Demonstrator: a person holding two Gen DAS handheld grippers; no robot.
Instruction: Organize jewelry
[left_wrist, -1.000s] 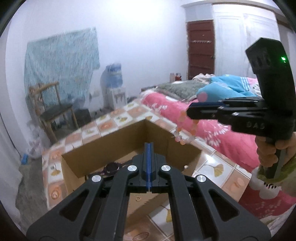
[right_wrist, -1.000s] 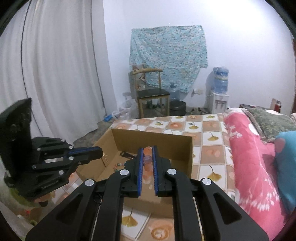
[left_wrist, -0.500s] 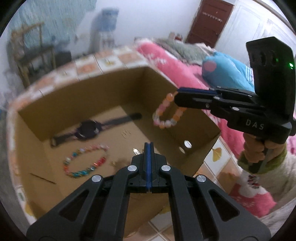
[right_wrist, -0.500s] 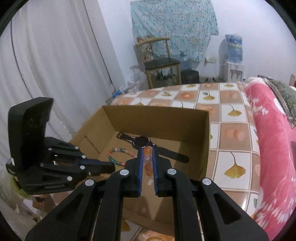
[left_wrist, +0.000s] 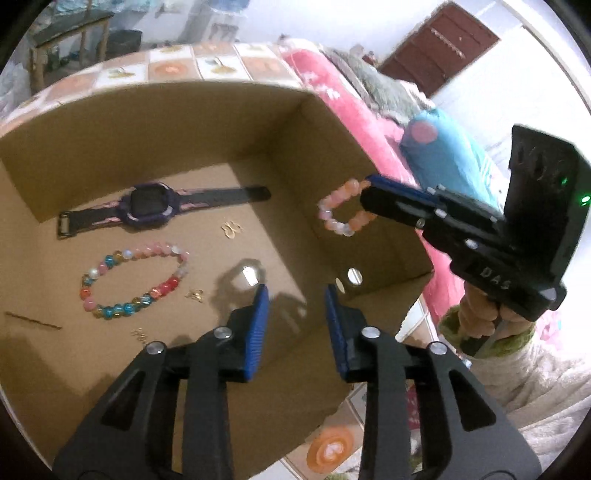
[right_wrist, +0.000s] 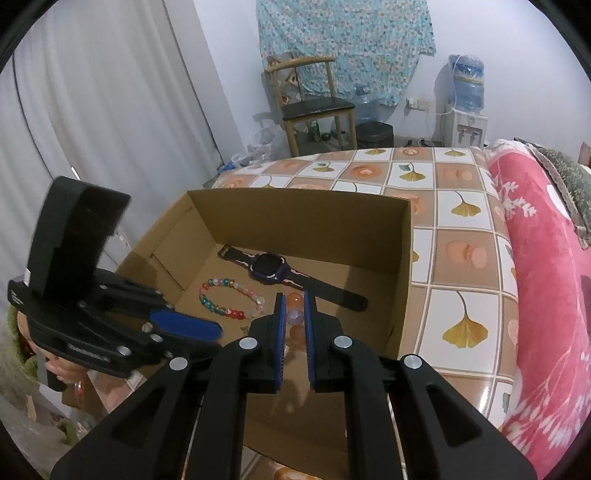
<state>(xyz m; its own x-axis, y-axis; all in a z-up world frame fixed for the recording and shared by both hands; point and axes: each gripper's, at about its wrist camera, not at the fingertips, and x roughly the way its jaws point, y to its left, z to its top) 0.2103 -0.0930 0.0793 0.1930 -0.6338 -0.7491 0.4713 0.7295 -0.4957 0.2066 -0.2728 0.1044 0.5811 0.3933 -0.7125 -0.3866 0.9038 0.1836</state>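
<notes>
An open cardboard box (left_wrist: 221, 122) (right_wrist: 306, 221) holds a dark purple watch (left_wrist: 147, 205) (right_wrist: 267, 267), a multicoloured bead bracelet (left_wrist: 170, 286) (right_wrist: 232, 314) and small gold earrings (left_wrist: 232, 229). My left gripper (left_wrist: 295, 295) (right_wrist: 214, 332) points down into the box near its front. Its jaws are opening, with nothing between them. My right gripper (right_wrist: 295, 306) (left_wrist: 369, 188) hovers over the box's right side, shut on a peach and pink bead bracelet (left_wrist: 325, 214) (right_wrist: 295, 302) that hangs from its tips above the box floor.
The box sits on a table with a tiled leaf-print cloth (right_wrist: 461, 206). A pink bed (right_wrist: 543, 280) runs along the right. A wooden chair (right_wrist: 314, 107), a water dispenser (right_wrist: 465, 96) and a white curtain (right_wrist: 92, 129) stand behind. A thin gold stick (left_wrist: 33, 320) lies in the box.
Both grippers have come down and tipped toward the inside of the box. The left jaws, shut before, now stand apart. The right gripper still holds the peach bracelet.
</notes>
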